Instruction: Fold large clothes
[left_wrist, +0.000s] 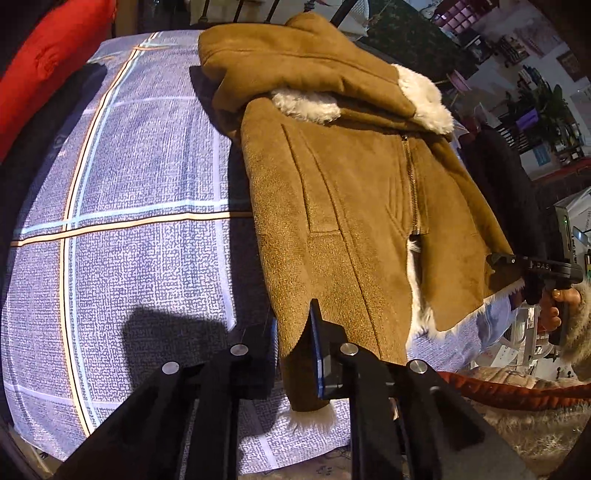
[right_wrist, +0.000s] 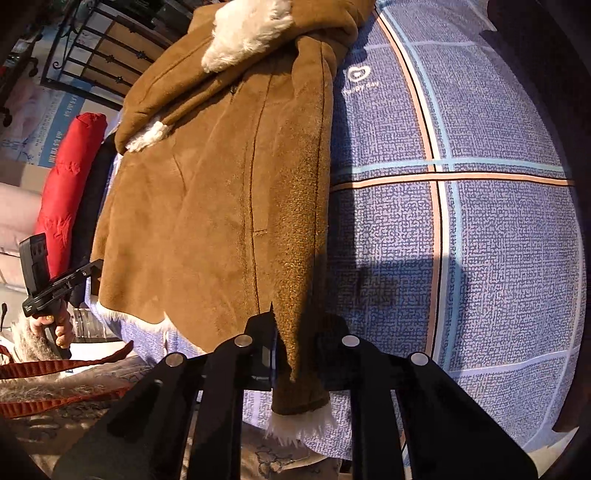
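While the left wrist view looks along the bed, the brown suede jacket (left_wrist: 354, 206) lies front up on the blue checked bedsheet (left_wrist: 147, 184), zip closed, hood with its white fleece lining (left_wrist: 424, 96) at the far end, and the left gripper (left_wrist: 295, 354) is clamped on the hem corner on its own side, the suede pinched between its pads with the fleece fringe hanging below; at the far hem corner the right gripper (left_wrist: 496, 258) grips the edge, held by the person's hand (left_wrist: 554, 306), and a red cushion (left_wrist: 48, 62) sits beyond the sheet. From the right wrist view, the right gripper (right_wrist: 295, 354) is likewise clenched on its hem corner, a strip of suede running up between the fingers, while the left gripper (right_wrist: 94, 266) bites the opposite corner beside the red cushion (right_wrist: 66, 184). Judging by both hem corners being held, the step in hand is the bottom-to-top fold; the next move calls for lifting both corners evenly and carrying the hem toward the hood, keeping the heavy suede taut so it does not bunch
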